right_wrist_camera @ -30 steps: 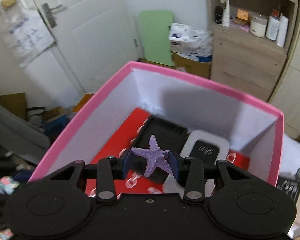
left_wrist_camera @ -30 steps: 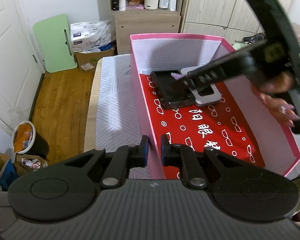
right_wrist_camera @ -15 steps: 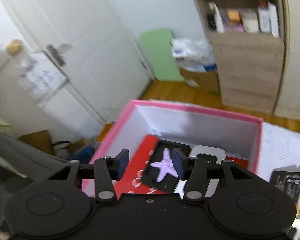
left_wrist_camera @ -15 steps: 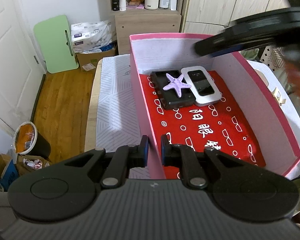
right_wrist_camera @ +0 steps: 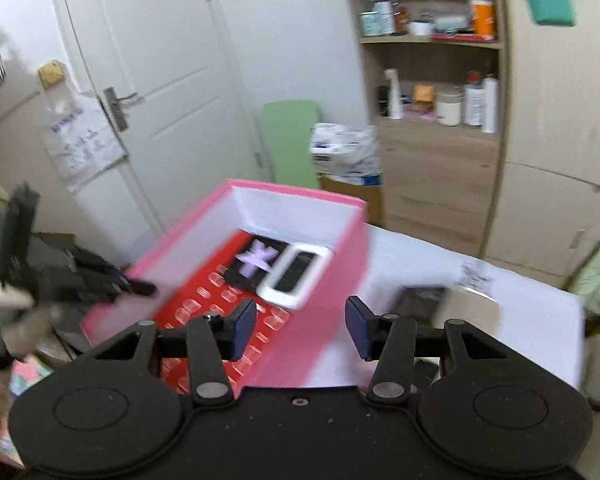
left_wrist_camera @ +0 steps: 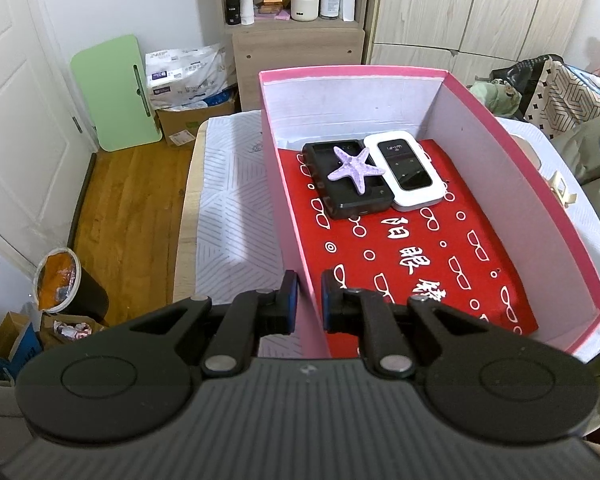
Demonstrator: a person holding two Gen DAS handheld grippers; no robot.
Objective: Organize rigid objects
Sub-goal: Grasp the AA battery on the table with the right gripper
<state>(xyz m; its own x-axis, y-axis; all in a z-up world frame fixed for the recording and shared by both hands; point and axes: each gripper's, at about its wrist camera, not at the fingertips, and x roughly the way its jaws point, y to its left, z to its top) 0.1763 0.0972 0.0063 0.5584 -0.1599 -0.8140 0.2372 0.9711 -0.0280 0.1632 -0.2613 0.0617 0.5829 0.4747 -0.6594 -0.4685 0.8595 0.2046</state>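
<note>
Right gripper (right_wrist_camera: 300, 330) now wide apart and withdrawn, starfish (left_wrist_camera: 354, 169) left on black device (left_wrist_camera: 348, 184), left gripper (left_wrist_camera: 306, 306) still clamping box wall (left_wrist_camera: 288, 216)

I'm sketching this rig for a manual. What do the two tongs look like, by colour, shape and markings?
Both are matte black plastic. The left tongs have a ribbed grey-black body, two round discs, silver rivets on angled links and blue-edged pads. The right tongs have a smooth speckled body, the same discs and rivets, and dark blue pads. No cables or sleeves show.
</note>
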